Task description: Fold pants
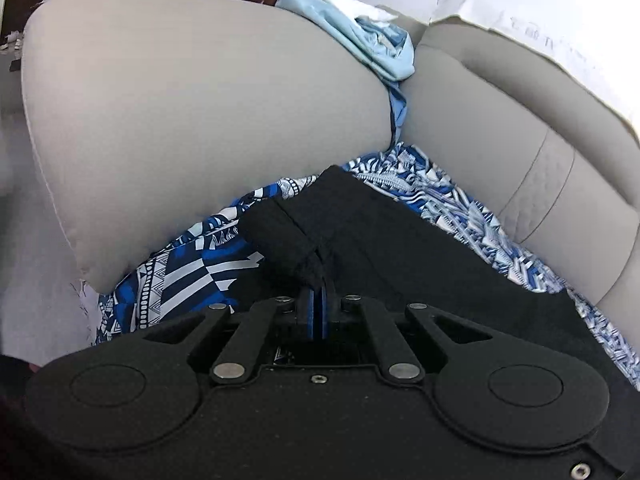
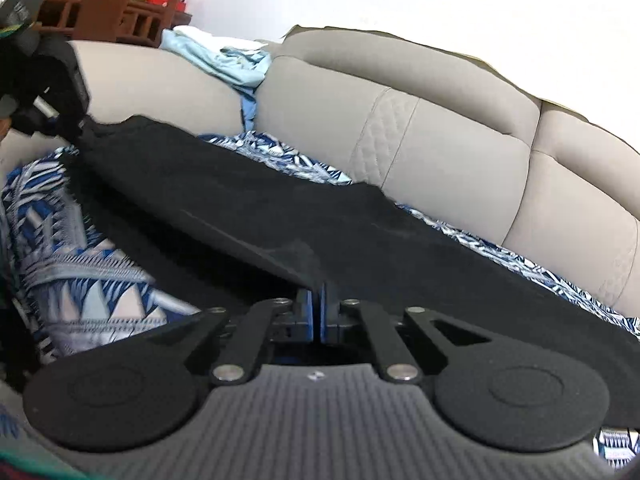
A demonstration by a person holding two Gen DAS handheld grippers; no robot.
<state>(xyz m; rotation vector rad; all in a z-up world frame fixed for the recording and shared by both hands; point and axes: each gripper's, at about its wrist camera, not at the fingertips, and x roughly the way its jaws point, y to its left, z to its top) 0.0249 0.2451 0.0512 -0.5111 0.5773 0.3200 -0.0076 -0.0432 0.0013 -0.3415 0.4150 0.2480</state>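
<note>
Black pants [image 1: 400,240] lie stretched over a blue-and-white patterned cloth [image 1: 192,276] on a beige sofa. My left gripper [image 1: 319,300] is shut on a bunched bit of the pants' black fabric, which is pinched between its blue pads. In the right wrist view the pants [image 2: 280,200] run as a long taut band from upper left to lower right. My right gripper [image 2: 320,300] is shut on a folded edge of them. The left gripper [image 2: 76,128] shows at the far upper left, holding the other end of the pants.
The sofa's beige armrest [image 1: 180,120] rises to the left of the pants and its back cushions [image 2: 440,148] rise behind them. Light blue garments [image 1: 372,44] are piled on top where the two meet. Wooden furniture [image 2: 112,8] with bottles stands beyond.
</note>
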